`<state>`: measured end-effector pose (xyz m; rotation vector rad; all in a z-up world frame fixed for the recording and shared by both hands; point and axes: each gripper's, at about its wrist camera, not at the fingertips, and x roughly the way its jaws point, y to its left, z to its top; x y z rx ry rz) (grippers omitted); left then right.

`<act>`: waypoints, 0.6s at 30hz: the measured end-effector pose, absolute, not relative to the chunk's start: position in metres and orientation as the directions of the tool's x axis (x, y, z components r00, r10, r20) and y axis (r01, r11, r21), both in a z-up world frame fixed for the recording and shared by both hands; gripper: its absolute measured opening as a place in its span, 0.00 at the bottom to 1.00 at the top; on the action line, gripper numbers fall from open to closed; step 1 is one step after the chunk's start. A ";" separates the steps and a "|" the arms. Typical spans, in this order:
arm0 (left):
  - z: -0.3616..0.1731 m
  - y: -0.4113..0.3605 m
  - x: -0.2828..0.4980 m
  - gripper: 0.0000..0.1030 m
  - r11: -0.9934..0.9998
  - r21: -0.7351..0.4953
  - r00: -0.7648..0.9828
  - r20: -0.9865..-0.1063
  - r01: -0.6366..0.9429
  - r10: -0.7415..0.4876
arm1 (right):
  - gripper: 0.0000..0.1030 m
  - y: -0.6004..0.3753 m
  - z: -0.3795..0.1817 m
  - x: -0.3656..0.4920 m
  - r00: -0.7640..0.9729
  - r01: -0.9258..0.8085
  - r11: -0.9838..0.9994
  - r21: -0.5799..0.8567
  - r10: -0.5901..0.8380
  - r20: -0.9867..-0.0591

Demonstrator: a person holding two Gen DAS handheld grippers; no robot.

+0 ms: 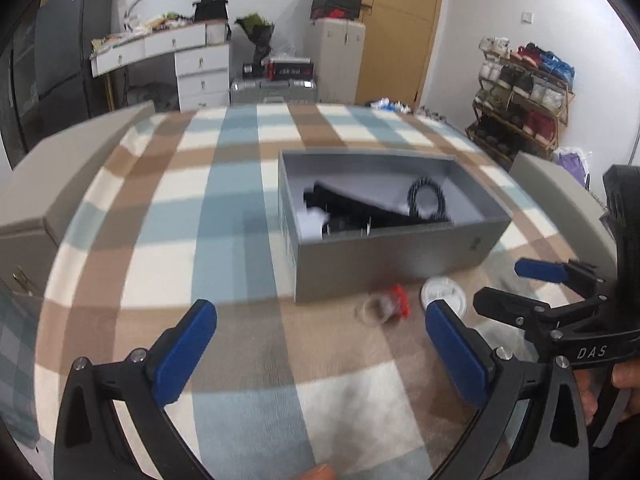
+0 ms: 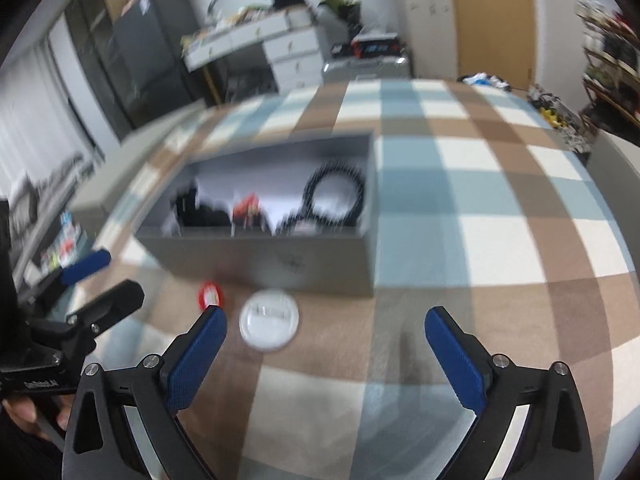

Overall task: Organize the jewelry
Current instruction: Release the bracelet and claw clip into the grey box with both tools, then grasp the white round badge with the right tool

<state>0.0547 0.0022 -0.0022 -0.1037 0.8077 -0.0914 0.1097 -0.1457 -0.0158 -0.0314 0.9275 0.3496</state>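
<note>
A grey open box stands on the plaid cloth. In it lie a black beaded bracelet and dark jewelry pieces on white padding. In front of the box lie a red beaded piece, a clear ring-shaped bangle and a white round lid. My left gripper is open and empty, short of these items. My right gripper is open and empty, near the lid; it also shows in the left wrist view.
The plaid cloth covers a table or bed with grey cushioned edges. Behind are a white drawer desk, a dark cabinet, a wooden door and a shoe rack.
</note>
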 end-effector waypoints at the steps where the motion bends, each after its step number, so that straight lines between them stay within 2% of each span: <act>1: -0.006 0.003 0.055 0.99 0.991 -0.130 0.679 -0.724 0.039 -0.122 | 0.97 -0.140 -0.020 0.108 0.541 -0.323 0.941 0.095 0.266 -0.798; 8: -0.013 0.007 0.052 0.99 0.988 -0.150 0.658 -0.740 0.036 -0.136 | 0.95 -0.111 -0.035 0.105 0.538 -0.391 0.918 -0.063 0.172 -0.826; 14: -0.017 0.015 0.047 0.99 0.981 -0.195 0.649 -0.746 0.000 -0.148 | 0.87 -0.105 -0.037 0.110 0.534 -0.414 0.908 -0.061 0.188 -0.825; 17: -0.019 0.018 0.047 0.99 0.977 -0.211 0.642 -0.752 -0.019 -0.150 | 0.76 -0.104 -0.035 0.110 0.543 -0.427 0.902 -0.061 0.202 -0.815; 18: -0.018 0.019 0.046 0.99 0.976 -0.216 0.645 -0.749 -0.018 -0.154 | 0.70 -0.103 -0.035 0.109 0.545 -0.429 0.901 -0.062 0.204 -0.813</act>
